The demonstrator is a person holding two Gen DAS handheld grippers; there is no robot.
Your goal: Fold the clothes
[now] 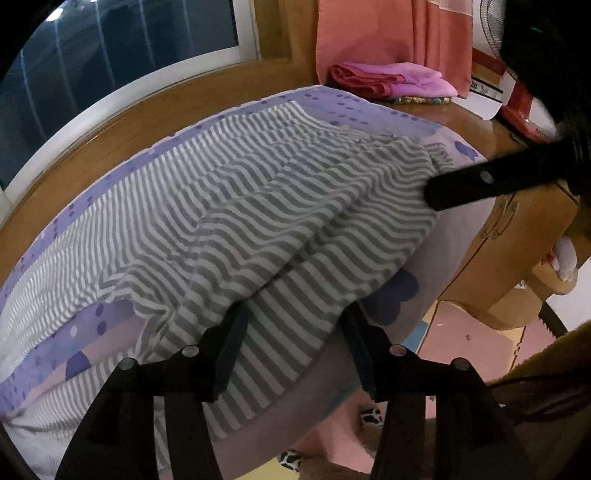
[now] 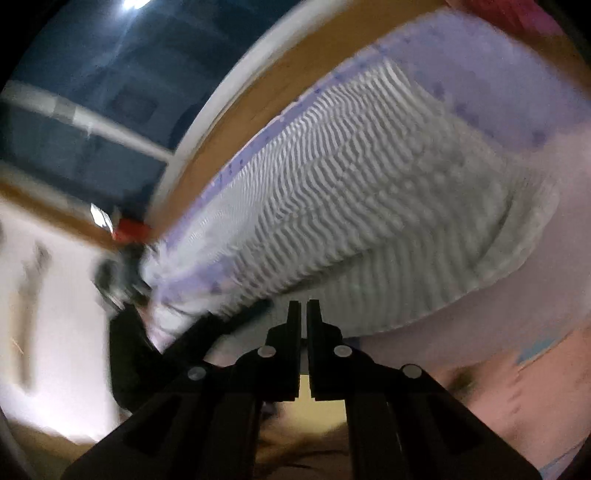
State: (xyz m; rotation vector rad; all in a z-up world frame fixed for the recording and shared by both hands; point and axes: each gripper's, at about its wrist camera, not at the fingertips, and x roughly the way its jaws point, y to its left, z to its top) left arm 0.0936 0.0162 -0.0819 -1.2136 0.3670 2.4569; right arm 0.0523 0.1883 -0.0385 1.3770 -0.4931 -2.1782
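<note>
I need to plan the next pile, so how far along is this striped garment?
Done: the striped garment lies on the purple sheet with one layer already folded over. In hand: nothing visibly gripped; the left gripper stands open over the near edge, and the right gripper is shut. Left: more folds, then probably stacking with the folded pink clothes.

A home bedroom: patterned purple bedsheet [image 1: 369, 101]; wooden-framed window [image 1: 110, 48]; pink curtain [image 1: 388, 33]; folded clothes [image 1: 391, 79]; standing fan [image 1: 493, 26].

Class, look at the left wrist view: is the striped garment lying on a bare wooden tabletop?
No: the striped garment lies on a purple dotted bedsheet that covers the surface under it.
</note>
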